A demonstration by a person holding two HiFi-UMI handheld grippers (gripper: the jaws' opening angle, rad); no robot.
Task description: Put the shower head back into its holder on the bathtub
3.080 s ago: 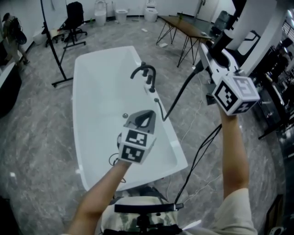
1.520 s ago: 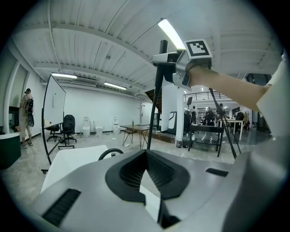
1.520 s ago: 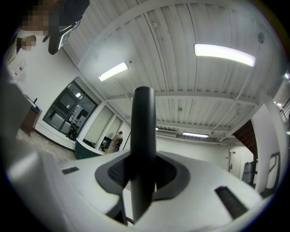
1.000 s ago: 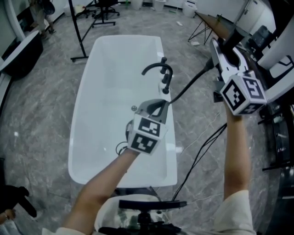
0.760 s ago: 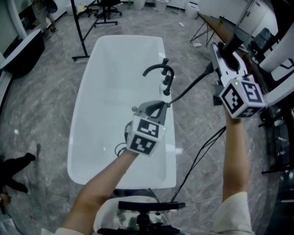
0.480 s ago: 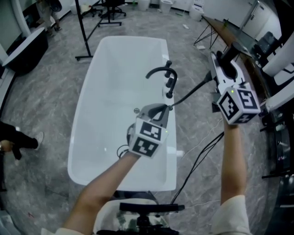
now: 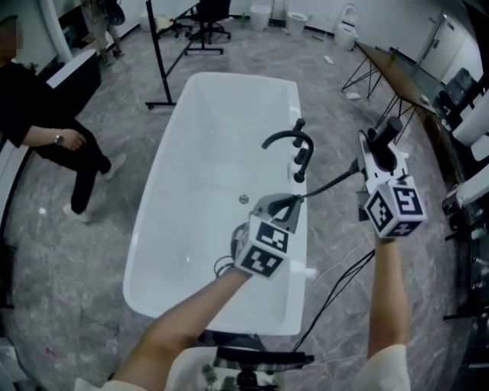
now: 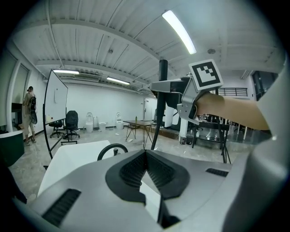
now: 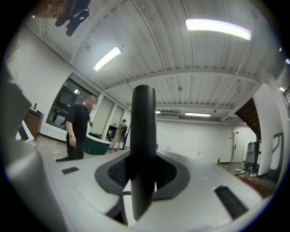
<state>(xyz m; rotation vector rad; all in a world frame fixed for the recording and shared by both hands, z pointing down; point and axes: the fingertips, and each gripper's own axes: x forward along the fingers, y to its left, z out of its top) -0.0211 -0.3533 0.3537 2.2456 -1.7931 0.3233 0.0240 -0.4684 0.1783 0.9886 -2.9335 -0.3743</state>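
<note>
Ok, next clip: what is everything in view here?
bathtub: one, white, centre
faucet: one, black, bathtub's right rim
shower head: one, black, in the right claw
hose: one, black, bathtub rim to right claw
table: one, brown, far right
stand: one, black, beyond the bathtub's left corner
toilets: several, white, far wall
bystanders: two, nearer one in black, left of the bathtub
left claw: one, grey, shut and empty over the bathtub's right rim
right claw: one, grey, shut on the shower head

Left gripper [image 7: 289,201]: jaws together, empty, arm outstretched. Right gripper [image 7: 376,153]: clamped on shower head [image 9: 143,136], pointing level.
</note>
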